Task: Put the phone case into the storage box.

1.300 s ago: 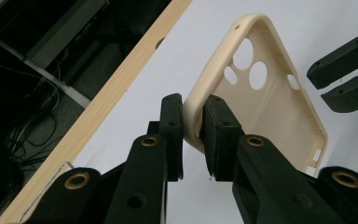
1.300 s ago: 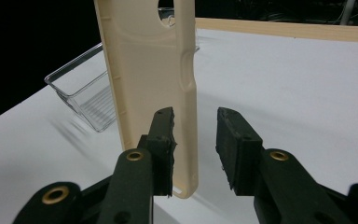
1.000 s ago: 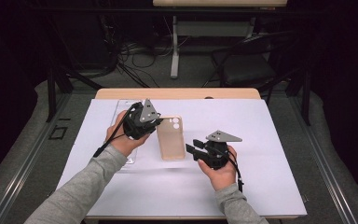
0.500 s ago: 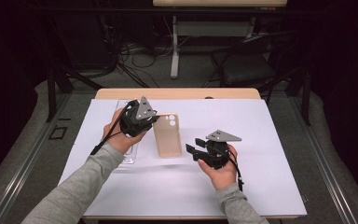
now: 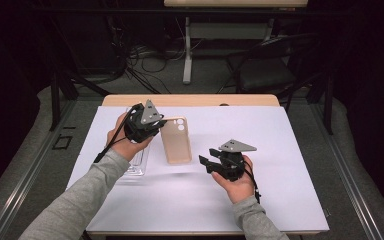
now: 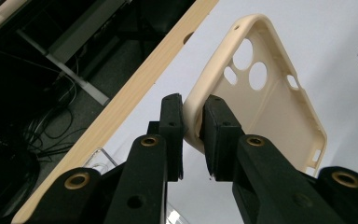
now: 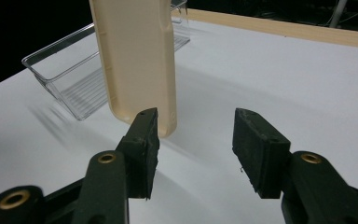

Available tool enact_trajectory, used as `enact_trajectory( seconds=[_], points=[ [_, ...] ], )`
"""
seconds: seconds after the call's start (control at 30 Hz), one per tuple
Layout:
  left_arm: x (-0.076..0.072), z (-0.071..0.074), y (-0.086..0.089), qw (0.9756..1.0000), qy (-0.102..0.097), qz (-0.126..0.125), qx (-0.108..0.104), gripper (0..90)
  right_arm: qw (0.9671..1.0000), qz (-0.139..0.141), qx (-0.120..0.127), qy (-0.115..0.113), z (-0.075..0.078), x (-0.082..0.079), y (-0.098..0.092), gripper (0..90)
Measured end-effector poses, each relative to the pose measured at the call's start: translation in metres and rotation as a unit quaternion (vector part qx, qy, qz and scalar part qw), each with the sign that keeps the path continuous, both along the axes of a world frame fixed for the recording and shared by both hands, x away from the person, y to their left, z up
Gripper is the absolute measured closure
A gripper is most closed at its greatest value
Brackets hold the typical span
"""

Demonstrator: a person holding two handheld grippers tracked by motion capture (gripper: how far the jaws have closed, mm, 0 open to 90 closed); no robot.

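In the high view, the left gripper (image 5: 152, 125) holds a beige soft-plastic phone case (image 5: 176, 141) above the white table sheet (image 5: 280, 145), beside a clear plastic tray (image 5: 136, 162); the right gripper (image 5: 211, 159) sits apart. In the left gripper view, its jaws pinch the case's rim. In the right gripper view, its jaws, just opening, stand parted with nothing between them.

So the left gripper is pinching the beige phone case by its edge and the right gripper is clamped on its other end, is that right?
Not quite. The left gripper does pinch the beige phone case by its edge, but the right gripper isn't clamped on it. The right gripper view shows its jaws, which have just been opening, standing apart with nothing between them, the case farther off.
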State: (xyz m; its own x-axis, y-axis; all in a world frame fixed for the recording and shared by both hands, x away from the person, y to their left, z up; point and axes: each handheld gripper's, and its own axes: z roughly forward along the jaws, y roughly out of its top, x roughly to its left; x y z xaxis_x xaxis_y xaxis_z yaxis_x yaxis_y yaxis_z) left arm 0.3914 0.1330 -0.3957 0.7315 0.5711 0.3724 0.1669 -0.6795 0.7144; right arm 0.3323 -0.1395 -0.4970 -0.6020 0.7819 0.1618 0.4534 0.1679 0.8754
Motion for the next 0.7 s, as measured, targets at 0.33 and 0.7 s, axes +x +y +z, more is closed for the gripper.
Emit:
enact_trajectory(
  seconds=[0.33, 0.7],
  points=[
    [0.005, 0.001, 0.005, 1.0, -0.002, 0.003, -0.005, 79.1, 0.9999, 0.008, -0.001, -0.008, -0.001, 0.002, 0.0, 44.9],
    [0.01, 0.008, 0.014, 0.9999, -0.007, 0.008, -0.007, 79.1, 0.9999, 0.0, -0.002, -0.015, -0.003, 0.003, -0.001, 36.3]
  ],
)
